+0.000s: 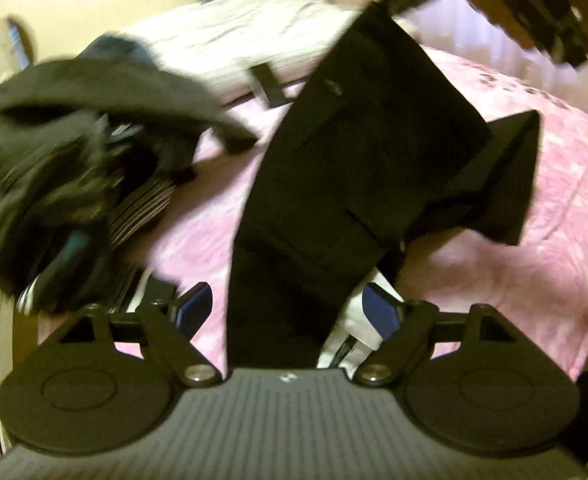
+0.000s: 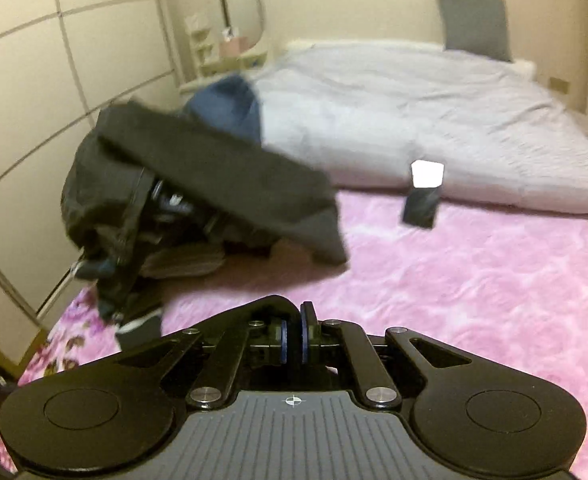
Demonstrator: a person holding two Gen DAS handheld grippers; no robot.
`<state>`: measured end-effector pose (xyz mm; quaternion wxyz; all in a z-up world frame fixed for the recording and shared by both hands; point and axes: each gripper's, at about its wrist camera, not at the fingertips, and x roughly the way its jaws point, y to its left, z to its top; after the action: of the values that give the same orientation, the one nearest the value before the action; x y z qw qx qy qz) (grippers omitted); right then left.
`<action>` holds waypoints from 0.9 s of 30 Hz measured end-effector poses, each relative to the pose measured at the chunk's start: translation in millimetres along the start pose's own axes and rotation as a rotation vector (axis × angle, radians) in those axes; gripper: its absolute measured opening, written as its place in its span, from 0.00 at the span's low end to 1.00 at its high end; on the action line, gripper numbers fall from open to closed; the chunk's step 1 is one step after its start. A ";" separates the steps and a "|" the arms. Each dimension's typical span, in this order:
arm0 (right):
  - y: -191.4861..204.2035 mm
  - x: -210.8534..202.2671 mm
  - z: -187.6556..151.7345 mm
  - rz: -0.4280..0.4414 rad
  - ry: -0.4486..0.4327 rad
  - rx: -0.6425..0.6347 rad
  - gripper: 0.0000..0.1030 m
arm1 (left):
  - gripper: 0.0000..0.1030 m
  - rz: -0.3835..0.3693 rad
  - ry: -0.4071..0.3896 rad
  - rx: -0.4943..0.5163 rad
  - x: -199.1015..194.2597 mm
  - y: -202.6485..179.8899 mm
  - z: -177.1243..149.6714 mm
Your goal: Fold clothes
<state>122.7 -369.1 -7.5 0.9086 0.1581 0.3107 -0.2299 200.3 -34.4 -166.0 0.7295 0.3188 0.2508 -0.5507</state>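
You're barely started: black trousers [image 1: 334, 184] dangle over the pink blanket [image 1: 534, 240] from your right gripper [image 2: 294, 340], pinched closed; left gripper [image 1: 285, 312] spread around them, pile [image 2: 165, 200] untouched.

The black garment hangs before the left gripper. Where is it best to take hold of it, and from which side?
Probably the narrow lower part of the black garment, where it hangs as a long strip between the open fingers of the left gripper. Come straight forward, from the camera's side, and close across the strip's width.
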 end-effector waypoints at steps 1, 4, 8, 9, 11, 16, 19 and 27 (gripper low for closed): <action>-6.0 -10.1 2.2 -0.011 -0.015 0.003 0.04 | 0.77 -0.015 -0.013 0.021 2.5 -6.9 5.7; -30.3 -43.7 9.5 -0.055 -0.057 0.031 0.04 | 0.77 -0.046 -0.032 0.054 9.8 -28.2 22.4; -75.4 -97.1 13.8 -0.139 -0.135 0.097 0.04 | 0.77 -0.064 -0.049 0.082 17.7 -55.8 42.2; -88.1 -108.6 12.9 -0.164 -0.150 0.111 0.04 | 0.77 -0.066 -0.046 0.082 20.0 -60.9 46.2; -114.1 -131.6 10.9 -0.214 -0.179 0.138 0.04 | 0.77 -0.061 -0.036 0.085 26.8 -71.5 55.9; -205.9 -174.9 -22.7 -0.360 -0.214 0.351 0.04 | 0.77 -0.074 -0.006 0.064 50.7 -104.2 86.0; -276.9 -200.6 -65.7 -0.452 -0.213 0.577 0.04 | 0.77 -0.106 0.017 0.035 73.6 -132.2 106.7; -425.7 -281.0 -205.0 -0.627 -0.171 0.936 0.04 | 0.77 -0.215 0.103 0.059 161.7 -241.0 158.1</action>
<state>-394.9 -550.5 -45.1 0.6520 0.4248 0.1333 -0.6138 13.8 -301.6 -221.4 0.6428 0.3392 0.3043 -0.6158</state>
